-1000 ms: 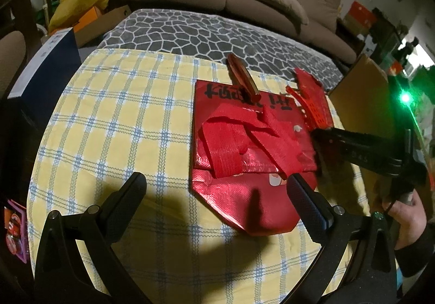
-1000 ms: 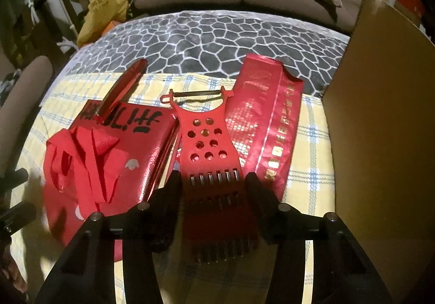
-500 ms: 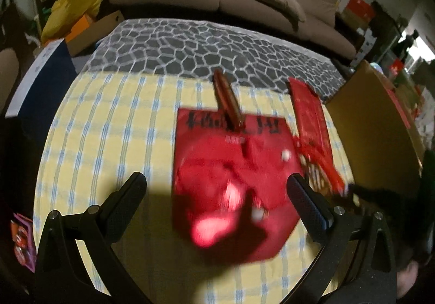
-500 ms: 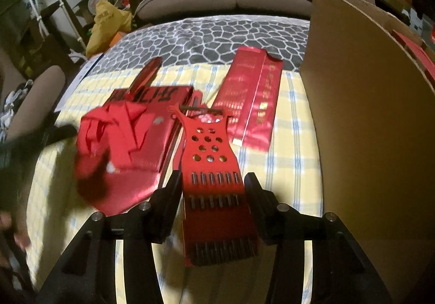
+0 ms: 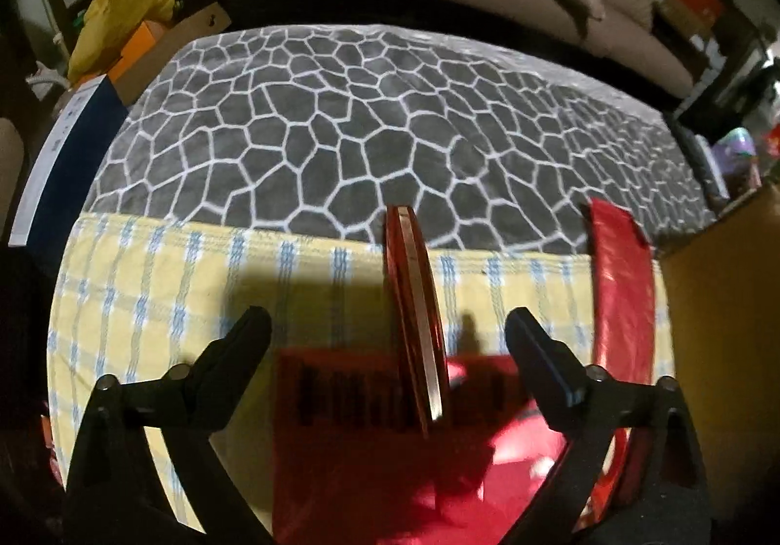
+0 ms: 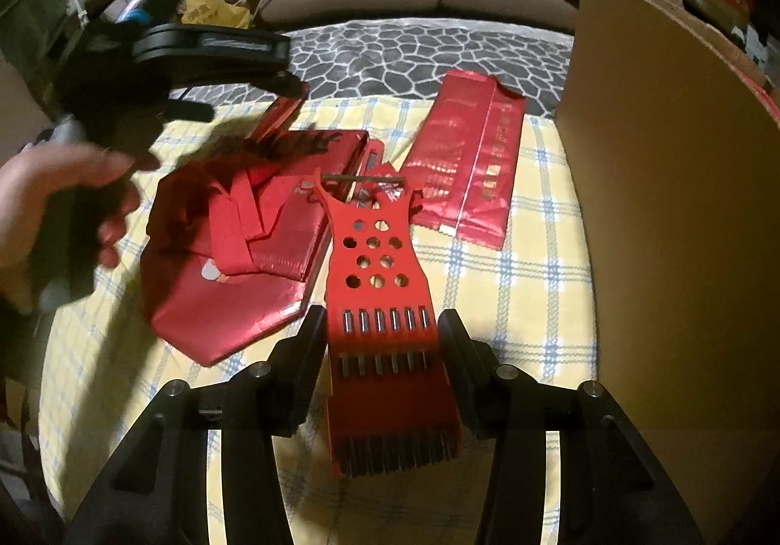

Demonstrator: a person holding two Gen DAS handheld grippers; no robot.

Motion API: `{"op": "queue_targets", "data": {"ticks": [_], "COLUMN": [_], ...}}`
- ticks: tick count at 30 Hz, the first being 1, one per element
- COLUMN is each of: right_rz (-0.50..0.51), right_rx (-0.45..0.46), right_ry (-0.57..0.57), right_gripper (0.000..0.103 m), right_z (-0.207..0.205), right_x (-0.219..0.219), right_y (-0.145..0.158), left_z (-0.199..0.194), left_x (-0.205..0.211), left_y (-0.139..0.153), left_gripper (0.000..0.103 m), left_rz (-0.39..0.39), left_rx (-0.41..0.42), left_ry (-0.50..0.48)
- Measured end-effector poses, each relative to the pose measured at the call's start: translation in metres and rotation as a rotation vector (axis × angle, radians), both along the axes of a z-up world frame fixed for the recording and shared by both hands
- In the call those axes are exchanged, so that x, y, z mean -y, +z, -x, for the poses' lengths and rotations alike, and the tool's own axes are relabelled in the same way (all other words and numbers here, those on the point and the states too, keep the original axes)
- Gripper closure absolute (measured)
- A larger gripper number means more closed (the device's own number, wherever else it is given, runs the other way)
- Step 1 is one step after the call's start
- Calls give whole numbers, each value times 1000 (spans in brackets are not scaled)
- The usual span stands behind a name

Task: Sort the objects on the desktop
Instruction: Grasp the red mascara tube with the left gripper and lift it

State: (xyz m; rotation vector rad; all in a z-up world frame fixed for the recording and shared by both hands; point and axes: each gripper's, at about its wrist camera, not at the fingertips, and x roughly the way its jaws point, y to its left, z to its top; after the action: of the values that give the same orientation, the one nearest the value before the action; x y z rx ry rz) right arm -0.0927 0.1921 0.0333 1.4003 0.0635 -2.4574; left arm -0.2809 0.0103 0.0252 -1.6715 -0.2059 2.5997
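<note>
Biggest thing here is the cardboard box [image 6: 682,204] standing open at the right edge of the yellow checked tablecloth [image 6: 536,301]. I'll use it as the landmark, since my guess is it's where all the sorted stuff ends up.

Next to the box, lying flat on the cloth, is a long shiny red packet [image 6: 468,165] with gold print. Further from the box sits a folded red gift bag [image 6: 234,262] with its ribbon handles flopped on top and black lettering at the far end. Sticking out past that far end, well away from the box, is a thin red case [image 5: 414,316] seen edge-on.

Between the bag and the box, the right gripper [image 6: 380,340] has a red slotted grater-like tool [image 6: 380,296] clamped by its sides, jaws about half closed and pressing on it. The tool is held raised, its far end over the bag's edge. Gripping the narrow width makes sense: it's flat and stiff, so it won't swing on the way into the box.

The left gripper [image 5: 390,330] is over the bag's far end, on the side away from the box, and it's blurry in the other view. Its jaws are spread wide and closing in, with the thin case standing between them but nothing touching the pads yet. It looks lined up to pinch the case across its flat faces, which seems the only way to get a sliver like that off the cloth.
</note>
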Motion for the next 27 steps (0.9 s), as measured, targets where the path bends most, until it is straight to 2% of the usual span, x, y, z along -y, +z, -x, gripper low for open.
{"op": "queue_targets", "data": {"ticks": [3,5,8,11,14,19,27], "right_rz": [-1,-5,-4,-2,9,16,30], "right_rx": [3,7,16,18,15,-8,-18], "right_ry": [3,5,6,2,-2,8,11], "right_gripper": [55,55,55,55,55,56,56], "right_z": [2,3,5,6,4,-1,-27], "right_x": [0,0,-1,-1,-2,2,8], "right_y": [-2,-4,-6,-6,-3,8,20], "left_z": [8,12,13,9,2,-23,-87], "left_x": [-5,-11,-20,-27,-33,-22,-14], "left_y": [-6,-10,-17,-18,-13,14,61], "left_gripper": [24,54,77,84,84,84,84], "left_rz": [28,52,77,99,103,30,-62], "left_rx": [7,21,38,26,17,-34,-90], "left_ry": [-22,-50,-87,-118,-152,-164,-211]}}
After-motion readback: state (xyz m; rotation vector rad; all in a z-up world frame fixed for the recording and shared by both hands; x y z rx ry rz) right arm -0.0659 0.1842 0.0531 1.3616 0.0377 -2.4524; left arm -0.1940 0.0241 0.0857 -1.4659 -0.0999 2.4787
